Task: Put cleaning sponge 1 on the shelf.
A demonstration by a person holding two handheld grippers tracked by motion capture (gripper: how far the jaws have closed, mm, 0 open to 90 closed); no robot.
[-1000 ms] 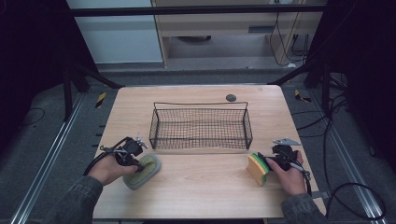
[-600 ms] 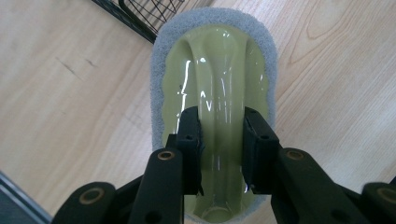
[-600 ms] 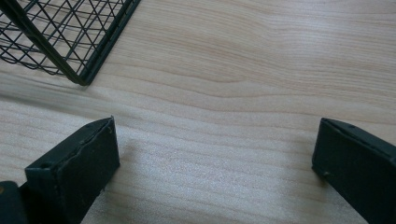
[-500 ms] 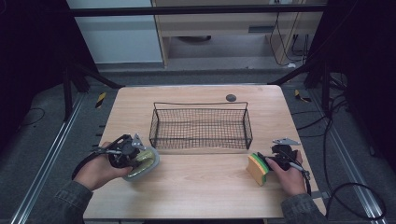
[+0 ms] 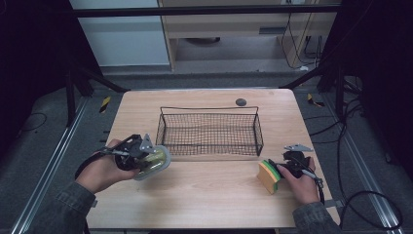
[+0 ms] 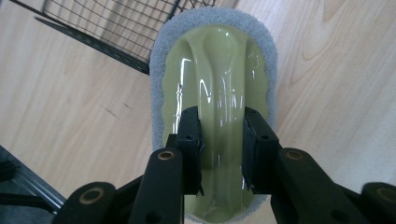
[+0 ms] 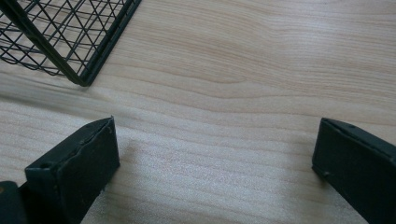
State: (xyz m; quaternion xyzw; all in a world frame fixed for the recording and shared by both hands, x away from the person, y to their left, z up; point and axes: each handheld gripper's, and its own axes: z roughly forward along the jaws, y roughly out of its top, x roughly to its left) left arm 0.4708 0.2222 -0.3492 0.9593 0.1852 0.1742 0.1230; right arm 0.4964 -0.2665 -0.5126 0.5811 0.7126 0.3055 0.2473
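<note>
While the green-handled scrubber (image 6: 215,84) is pinched by the left gripper (image 6: 220,140) beside the wire basket (image 5: 209,130), apparently lifted, transfer inside is required; the right gripper (image 7: 215,158) is spread beside the sponge (image 5: 269,176).

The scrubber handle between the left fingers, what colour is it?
Glossy pale olive green, with a grey pad around it; the scrubber handle shows best in the left gripper view.

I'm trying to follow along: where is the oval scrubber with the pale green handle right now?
In the high view, the pale green oval scrubber with the grey pad is at the table's left side, clamped in the left hand-held gripper near the black wire basket's left end.
</note>
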